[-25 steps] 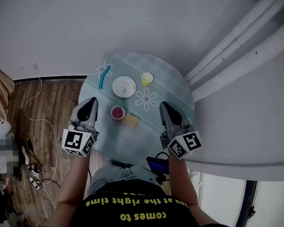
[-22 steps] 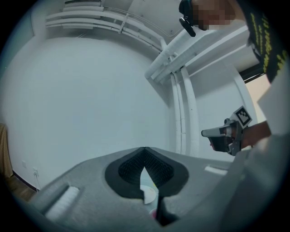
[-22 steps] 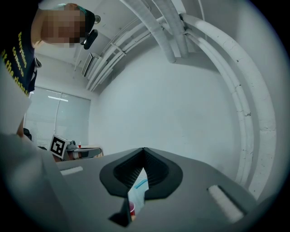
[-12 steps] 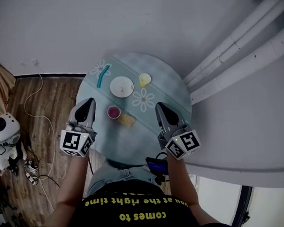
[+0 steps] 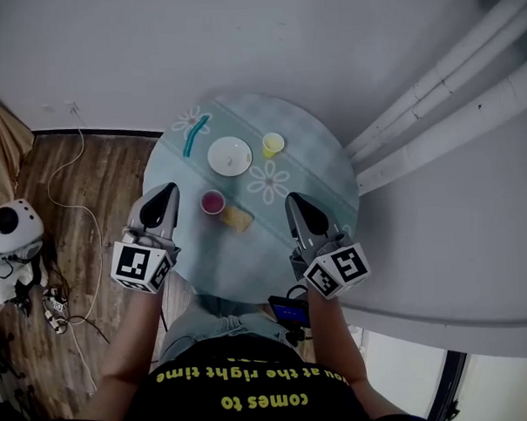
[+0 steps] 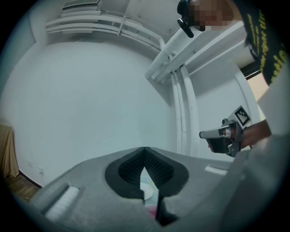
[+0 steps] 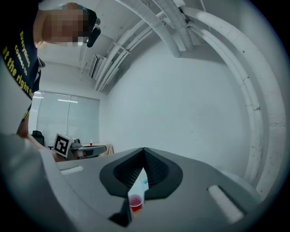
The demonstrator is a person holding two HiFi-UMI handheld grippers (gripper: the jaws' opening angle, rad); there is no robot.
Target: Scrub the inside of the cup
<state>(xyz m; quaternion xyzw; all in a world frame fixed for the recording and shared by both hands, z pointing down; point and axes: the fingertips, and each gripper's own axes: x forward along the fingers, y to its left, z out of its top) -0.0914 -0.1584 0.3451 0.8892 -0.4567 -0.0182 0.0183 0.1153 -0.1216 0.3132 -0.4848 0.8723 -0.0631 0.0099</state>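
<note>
the left tool (image 5: 168, 192) and the right tool (image 5: 292, 201) are hovering with jaws pressed together and empty, flanking the small pink plastic cup (image 5: 212, 201) standing on the round pale-green bench (image 5: 318, 164) nearer the left tool, where a nudge from unopened jaws would likely be toppling it.

Closed, empty, left claw (image 5: 166, 192) and right claw (image 5: 295, 201) point seemingly level.

Even soft daylight; sharp centre, fisheye-warped dark edges.
</note>
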